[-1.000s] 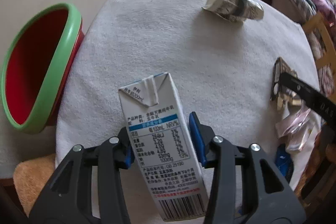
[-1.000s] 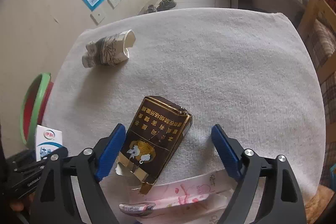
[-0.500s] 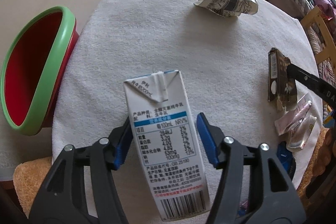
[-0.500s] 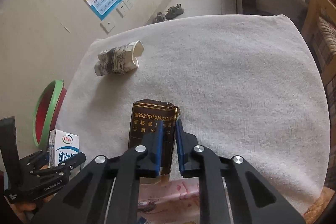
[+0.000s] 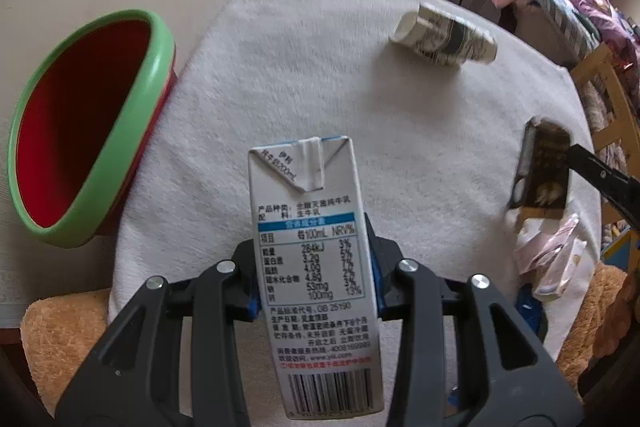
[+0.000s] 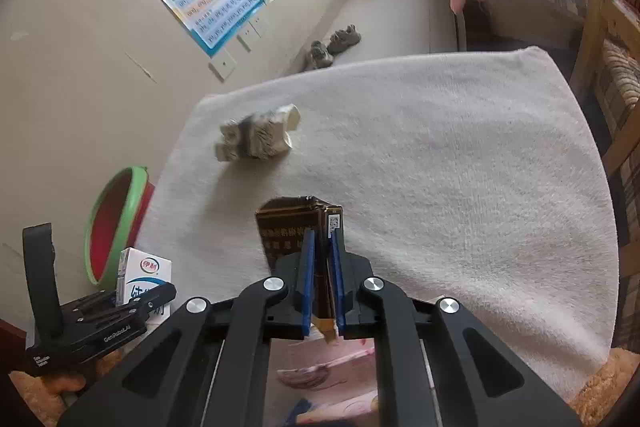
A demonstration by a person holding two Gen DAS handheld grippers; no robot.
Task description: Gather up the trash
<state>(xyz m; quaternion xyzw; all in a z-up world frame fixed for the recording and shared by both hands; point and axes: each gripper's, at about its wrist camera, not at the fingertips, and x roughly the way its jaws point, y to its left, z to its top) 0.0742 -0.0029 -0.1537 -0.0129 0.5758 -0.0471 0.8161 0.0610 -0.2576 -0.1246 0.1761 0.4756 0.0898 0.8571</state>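
Note:
A white and blue milk carton (image 5: 304, 187) stands between the pads of my left gripper (image 5: 310, 259). Its jaws are closing and the pads press on the carton's sides. The carton (image 6: 144, 275) and the left gripper (image 6: 132, 303) also show at the lower left of the right wrist view. My right gripper (image 6: 322, 239) is shut on the edge of a dark brown cigarette box (image 6: 286, 223), held a little above the towel. The box (image 5: 544, 167) appears at the right in the left wrist view. A crushed paper cup (image 5: 444, 37) (image 6: 256, 137) lies at the far side.
A red bin with a green rim (image 5: 136, 123) (image 6: 138, 187) stands on the floor left of the white towel-covered table (image 5: 320, 87). Pink wrappers (image 5: 556, 251) (image 6: 328, 367) lie at the near edge. A wooden chair (image 6: 600, 39) and a bed stand to the right.
The right gripper's jaws closed on the cigarette box and raised it off the towel. The left gripper's jaws loosened, then closed on the milk carton again, and it rose slightly.

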